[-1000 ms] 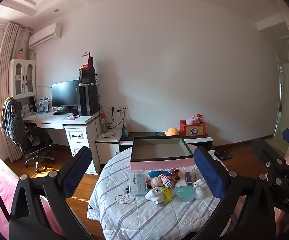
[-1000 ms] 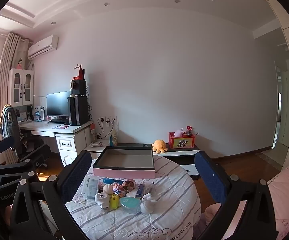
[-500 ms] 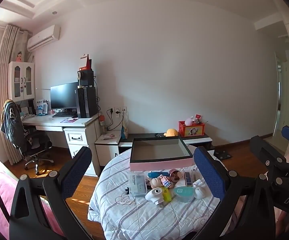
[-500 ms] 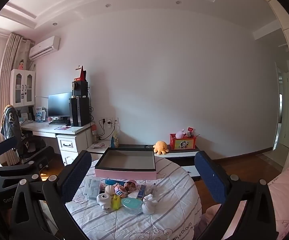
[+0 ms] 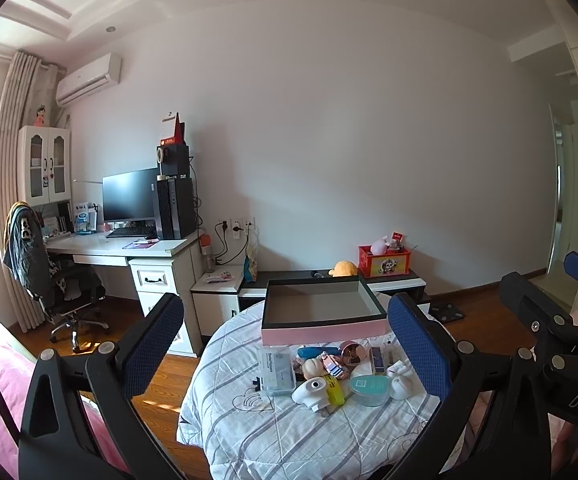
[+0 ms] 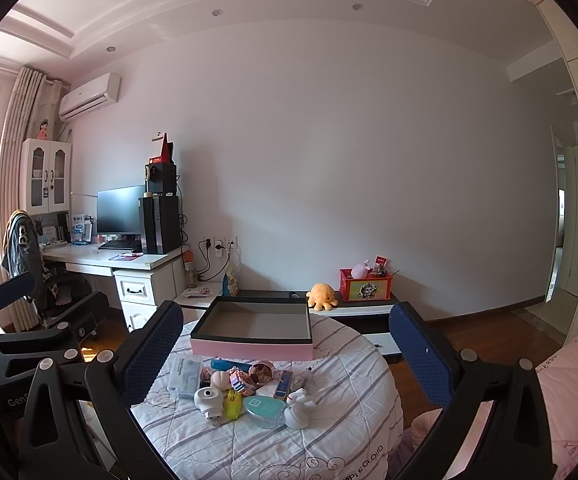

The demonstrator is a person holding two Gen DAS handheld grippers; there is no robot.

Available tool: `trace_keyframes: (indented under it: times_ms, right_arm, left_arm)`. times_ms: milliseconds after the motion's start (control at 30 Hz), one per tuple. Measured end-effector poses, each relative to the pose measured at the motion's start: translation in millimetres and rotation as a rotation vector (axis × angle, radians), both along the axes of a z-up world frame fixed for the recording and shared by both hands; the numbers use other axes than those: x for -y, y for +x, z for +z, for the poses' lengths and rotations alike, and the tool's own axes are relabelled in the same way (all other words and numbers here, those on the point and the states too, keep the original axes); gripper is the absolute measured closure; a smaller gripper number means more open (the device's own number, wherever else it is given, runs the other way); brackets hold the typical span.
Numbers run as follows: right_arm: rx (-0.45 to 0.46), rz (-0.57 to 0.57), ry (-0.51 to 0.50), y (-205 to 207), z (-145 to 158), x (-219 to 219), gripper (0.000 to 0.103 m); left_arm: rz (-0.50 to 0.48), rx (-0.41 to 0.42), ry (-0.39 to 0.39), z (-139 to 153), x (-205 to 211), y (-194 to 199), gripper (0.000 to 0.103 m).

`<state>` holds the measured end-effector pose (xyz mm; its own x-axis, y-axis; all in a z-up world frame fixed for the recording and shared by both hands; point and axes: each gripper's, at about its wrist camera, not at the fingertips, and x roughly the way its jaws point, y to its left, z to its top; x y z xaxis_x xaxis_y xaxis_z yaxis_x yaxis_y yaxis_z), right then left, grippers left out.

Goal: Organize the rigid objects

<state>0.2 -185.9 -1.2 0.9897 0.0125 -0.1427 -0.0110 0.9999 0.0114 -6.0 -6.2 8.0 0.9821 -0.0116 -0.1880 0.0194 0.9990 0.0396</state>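
I hold my left tool (image 5: 285,332) and right tool (image 6: 281,340) spread wide and empty, nothing sorted yet: the small objects (image 6: 245,394) cluster at the counter's (image 6: 329,440) 6 o'clock, the empty pink box (image 6: 253,326) at 12, so I descend first.

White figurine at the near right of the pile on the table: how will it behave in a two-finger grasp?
The white figurine looks glossy and rounded, so probably stiff but slippery between pads. Thin raised parts on top may chip. It stands on soft quilted cloth against the teal case, so a nudge could tip it.
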Motion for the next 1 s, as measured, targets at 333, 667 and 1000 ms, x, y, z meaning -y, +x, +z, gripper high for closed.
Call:
trace_keyframes:
  times_ms: [333,667,1000]
  right_arm:
    - [0.009,-0.002,-0.001,-3.7,2.1,-0.8,0.000]
    - [0.025,-0.013,0.001,-8.7,3.9,-0.5,0.000]
    - [0.025,-0.012,0.001,-7.2,3.2,-0.5,0.000]
  left_arm:
    - [-0.002,0.031,0.001,3.9,0.6,-5.4,0.000]
    - [-0.005,0.057,0.004,-1.6,-1.0,-8.9,0.000]
    - [-0.001,0.062,0.003,-2.4,-1.7,-8.8,0.000]
